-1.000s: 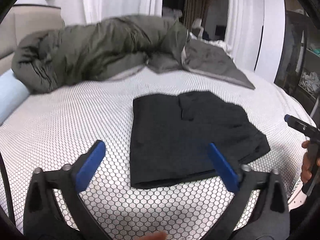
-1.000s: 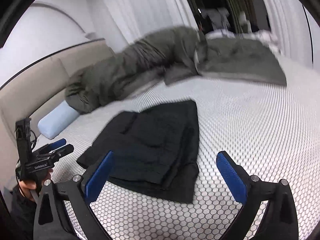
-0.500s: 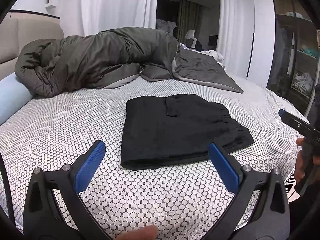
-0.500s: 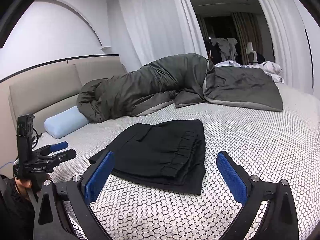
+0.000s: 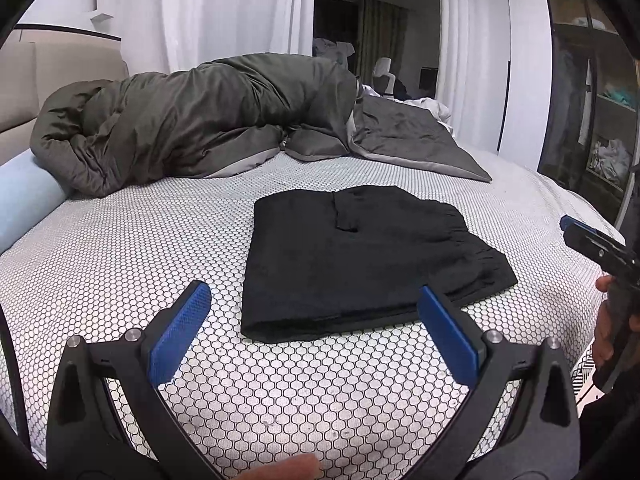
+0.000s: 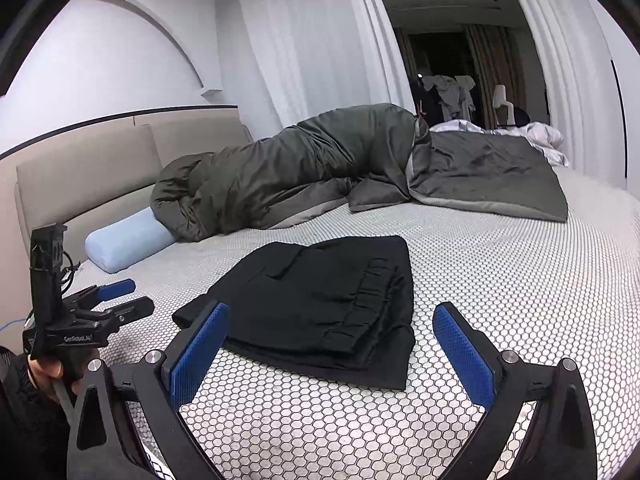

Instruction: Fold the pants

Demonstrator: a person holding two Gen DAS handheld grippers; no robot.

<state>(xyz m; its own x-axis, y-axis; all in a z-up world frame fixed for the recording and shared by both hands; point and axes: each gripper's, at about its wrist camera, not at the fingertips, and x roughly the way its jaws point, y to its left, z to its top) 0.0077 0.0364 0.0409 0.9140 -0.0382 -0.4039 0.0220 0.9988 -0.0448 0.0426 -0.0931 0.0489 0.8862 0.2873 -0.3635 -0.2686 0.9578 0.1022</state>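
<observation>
The black pants [image 5: 360,260] lie folded into a flat rectangle on the bed's hexagon-patterned sheet [image 5: 120,264]; in the right wrist view the pants [image 6: 320,304] show stacked layers with the elastic waistband on the near right side. My left gripper [image 5: 316,328] is open and empty, held back from the near edge of the pants. My right gripper [image 6: 332,344] is open and empty, just short of the pants' waistband end. Each gripper shows in the other's view, the right one [image 5: 592,240] at the far right and the left one [image 6: 116,300] at the far left.
A dark green duvet [image 5: 200,120] is bunched along the back of the bed. A light blue bolster pillow [image 6: 128,244] lies by the beige headboard [image 6: 80,184]. White curtains [image 5: 224,12] hang behind. A shelf unit [image 5: 592,120] stands right of the bed.
Both grippers have pulled back and levelled off from the pants, so the views now look more across the bed. The pants lie still.
</observation>
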